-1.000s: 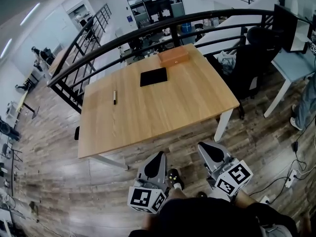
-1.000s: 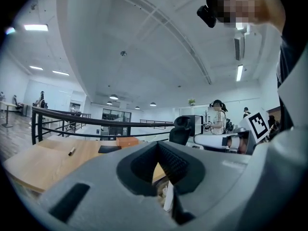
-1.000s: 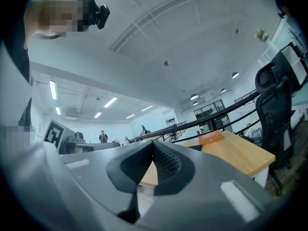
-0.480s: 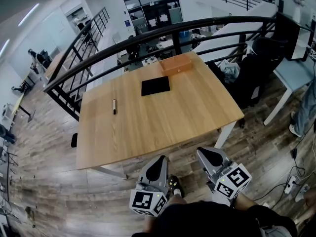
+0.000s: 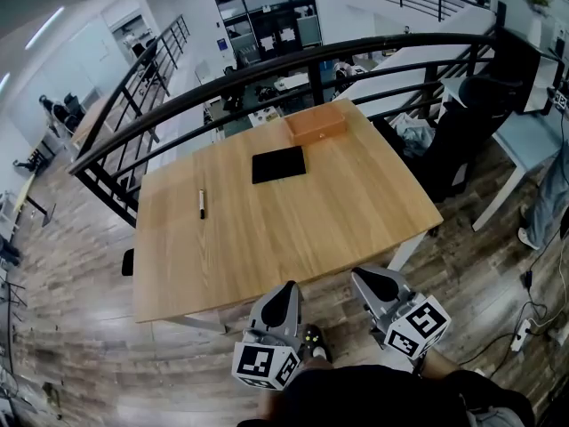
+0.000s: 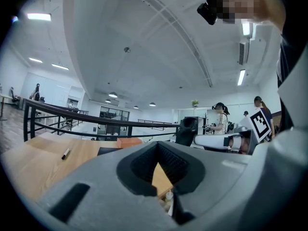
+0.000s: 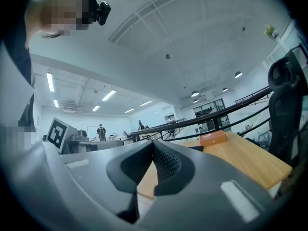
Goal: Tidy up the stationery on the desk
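On the wooden desk (image 5: 293, 221) lie a pen (image 5: 201, 204) at the left, a black notebook (image 5: 278, 164) toward the back and an open wooden box (image 5: 316, 124) at the far edge. My left gripper (image 5: 286, 290) and right gripper (image 5: 363, 278) hover side by side short of the desk's near edge, both shut and empty. In the left gripper view the pen (image 6: 65, 153), the notebook (image 6: 109, 151) and the box (image 6: 129, 142) show beyond the shut jaws. The right gripper view shows the box (image 7: 213, 138) far across the desk (image 7: 240, 160).
A black railing (image 5: 267, 69) curves behind the desk. A black office chair (image 5: 462, 105) stands at the right, beside a white desk (image 5: 533, 118). Cables (image 5: 524, 327) lie on the wood floor at the right. People stand far off in the left gripper view.
Both grippers have come closer to the desk's near edge together, staying shut. The desk and its objects sit larger and lower in the head view.
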